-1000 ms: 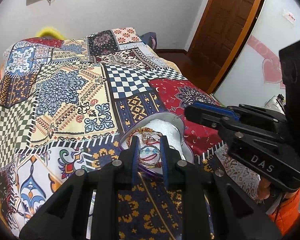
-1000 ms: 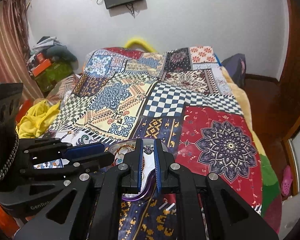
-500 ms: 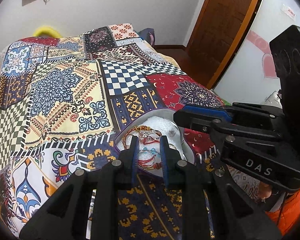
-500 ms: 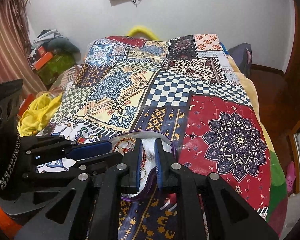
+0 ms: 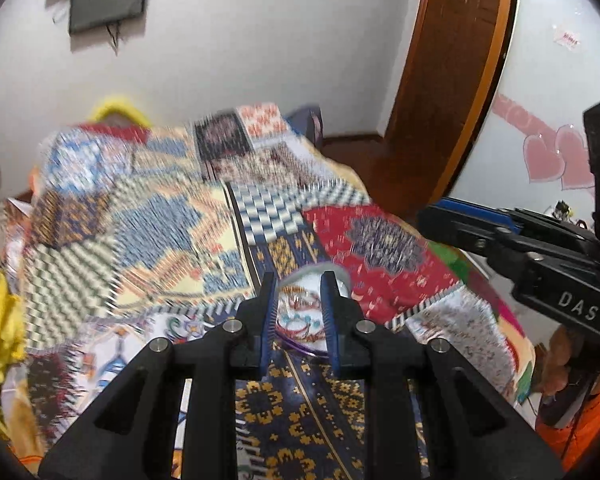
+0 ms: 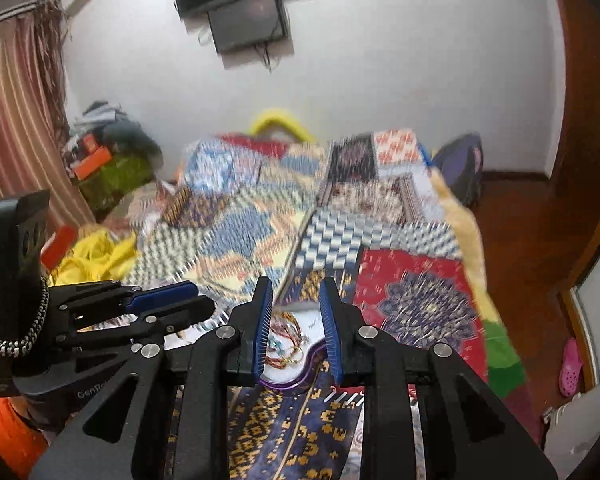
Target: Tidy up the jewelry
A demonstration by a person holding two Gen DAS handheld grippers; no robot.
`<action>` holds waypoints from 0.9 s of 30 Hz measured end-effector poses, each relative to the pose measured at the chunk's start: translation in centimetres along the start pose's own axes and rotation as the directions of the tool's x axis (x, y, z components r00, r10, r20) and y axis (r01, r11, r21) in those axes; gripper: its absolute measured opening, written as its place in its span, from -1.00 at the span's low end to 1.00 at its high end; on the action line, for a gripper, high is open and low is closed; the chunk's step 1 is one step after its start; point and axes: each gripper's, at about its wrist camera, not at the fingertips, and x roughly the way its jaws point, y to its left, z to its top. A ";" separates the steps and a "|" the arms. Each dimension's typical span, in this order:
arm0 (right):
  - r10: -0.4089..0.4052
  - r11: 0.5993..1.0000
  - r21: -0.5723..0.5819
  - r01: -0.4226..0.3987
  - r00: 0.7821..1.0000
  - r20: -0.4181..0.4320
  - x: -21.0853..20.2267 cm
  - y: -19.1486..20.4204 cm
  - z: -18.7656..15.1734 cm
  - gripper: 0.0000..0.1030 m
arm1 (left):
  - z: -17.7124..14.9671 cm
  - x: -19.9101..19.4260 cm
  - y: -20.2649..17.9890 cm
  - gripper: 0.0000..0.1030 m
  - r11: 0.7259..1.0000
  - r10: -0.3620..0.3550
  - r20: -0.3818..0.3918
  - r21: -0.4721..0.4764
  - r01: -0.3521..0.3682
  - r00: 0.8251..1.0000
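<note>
We hold both grippers above the patchwork bedspread (image 5: 148, 240) (cotton-looking print, badly motion-blurred). Left gripper (image 5: 299, 292) jaws parted, nothing between the ribbed blue pads. Right gripper (image 6: 296, 300) likewise spread and empty. The heart-shaped tin (image 6: 300, 376), purple rim, white padded lining, sits on the bedspread just below both, with a tangle of beaded bracelets (image 5: 300, 320) inside.
</note>
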 end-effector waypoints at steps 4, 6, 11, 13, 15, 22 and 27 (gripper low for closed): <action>-0.013 0.999 -0.030 0.017 0.991 0.130 -5.2 2.0 0.7 -0.58 | 0.7 -5.8 -1.6 -0.56 0.998 0.041 0.137 0.030 -0.046 0.990; -0.024 0.998 -0.050 0.035 0.978 0.209 -8.3 3.4 0.9 -0.58 | 0.8 -9.2 -2.6 -0.51 0.997 0.060 0.219 0.040 -0.071 0.974; -0.044 0.994 -0.075 0.077 0.927 0.372 -14.7 6.1 0.4 -0.47 | -0.1 -16.1 -4.6 -0.18 0.991 0.091 0.381 0.053 -0.120 0.920; -0.054 0.992 -0.079 0.095 0.906 0.420 -16.9 7.0 -0.1 -0.09 | -0.8 -18.3 -5.3 0.00 0.989 0.106 0.425 0.052 -0.141 0.899; -0.067 0.992 -0.066 0.110 0.884 0.463 -18.3 7.5 -0.8 0.29 | -1.7 -20.4 -5.9 0.21 0.984 0.135 0.470 0.043 -0.175 0.872; -0.147 0.984 -0.008 0.180 0.829 0.540 -20.7 9.0 -2.8 1.00 | -4.1 -24.0 -6.4 0.96 0.979 0.172 0.542 -0.001 -0.204 0.822; -0.186 0.973 -0.022 0.231 0.833 0.522 -20.0 9.8 -3.0 1.00 | -4.7 -25.0 -6.7 0.96 0.978 0.177 0.557 -0.005 -0.209 0.812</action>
